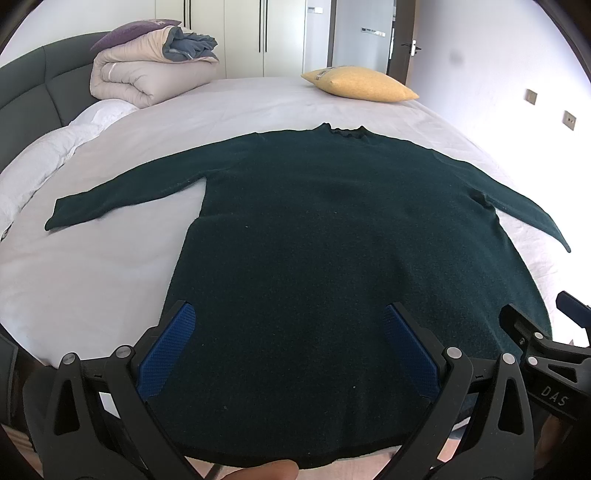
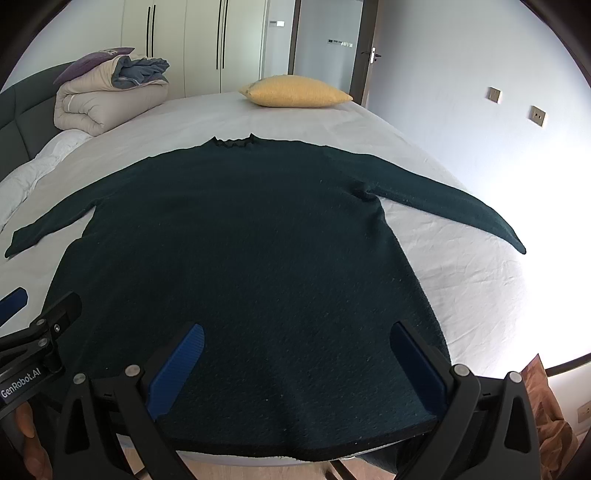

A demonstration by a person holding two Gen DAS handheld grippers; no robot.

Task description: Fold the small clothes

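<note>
1. Dark green sweater lies flat on the bed, collar toward the far edge, hem hanging just over the near edge. Both sleeves spread out toward the side edges.
2. Left gripper: jaws fully apart, blue pads hover over the hem area, nothing clamped between them. Whether the pads touch the fabric is hard to tell from this angle.
3. Right gripper: same, jaws wide, blue pads over the hem, gripping nothing.
4. Each wrist view catches the other tong only partly, cut off at the frame edge.
5. Right sleeve tip runs into the fisheye rim in the left wrist view; its cuff is not clear.
6. Small wrinkle at the right armpit; the rest of the fabric is too dark for knit detail.
7. Folded duvet at the far left corner, purple pillow on top, partly hidden. Yellow pillow at the far edge.
8. Fingertip at the bottom edge, cut off. Bright glare washes out the right side in the right wrist view.
</note>
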